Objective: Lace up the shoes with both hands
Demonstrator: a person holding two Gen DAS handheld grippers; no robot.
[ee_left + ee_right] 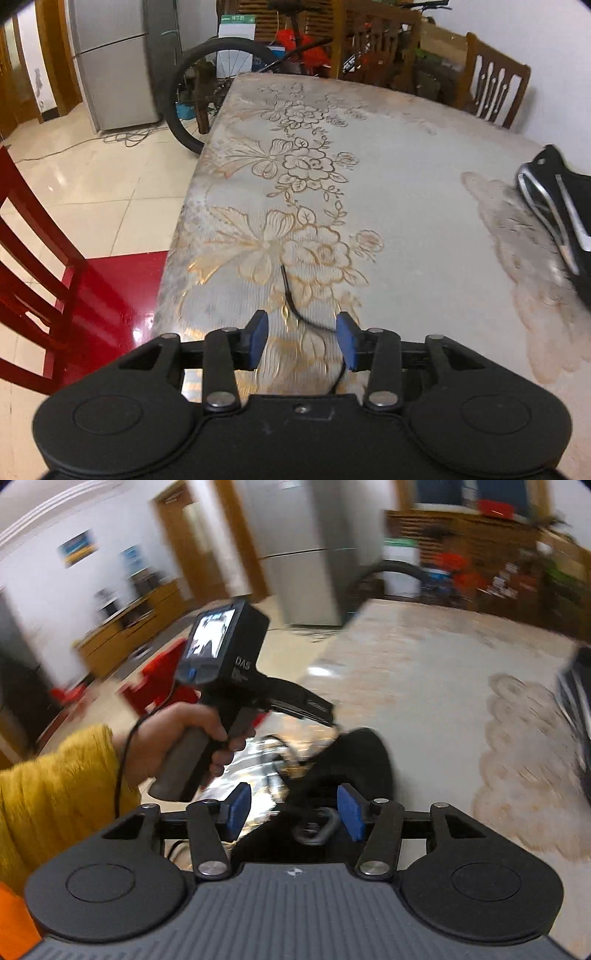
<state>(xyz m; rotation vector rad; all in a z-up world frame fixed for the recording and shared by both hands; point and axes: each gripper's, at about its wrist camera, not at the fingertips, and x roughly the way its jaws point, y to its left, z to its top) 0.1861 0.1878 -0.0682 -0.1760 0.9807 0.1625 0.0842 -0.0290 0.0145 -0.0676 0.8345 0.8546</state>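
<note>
Two grippers hang over the table (406, 177), both with jaws apart and clamped on nothing. A thin black lace (295, 310) trails limp between the left gripper (302, 334) pads: light, floppy, best pinched near its stiffer tip. A black shoe (347, 768), soft and blurred, sits under the right gripper (294, 814). Another shoe (561, 214) lies well to the right on glossy floral cloth.

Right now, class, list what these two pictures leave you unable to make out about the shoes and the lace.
- Black shoe, left wrist view: cut off by the right edge; eyelets unseen.
- Black lace, left wrist view: its near end runs under the left tongs, hidden by the body.
- Dark shoe, right wrist view: motion blur; lacing unreadable between the right tongs.
- Hand, right wrist view: the tool's tips are hidden behind that shoe.
</note>
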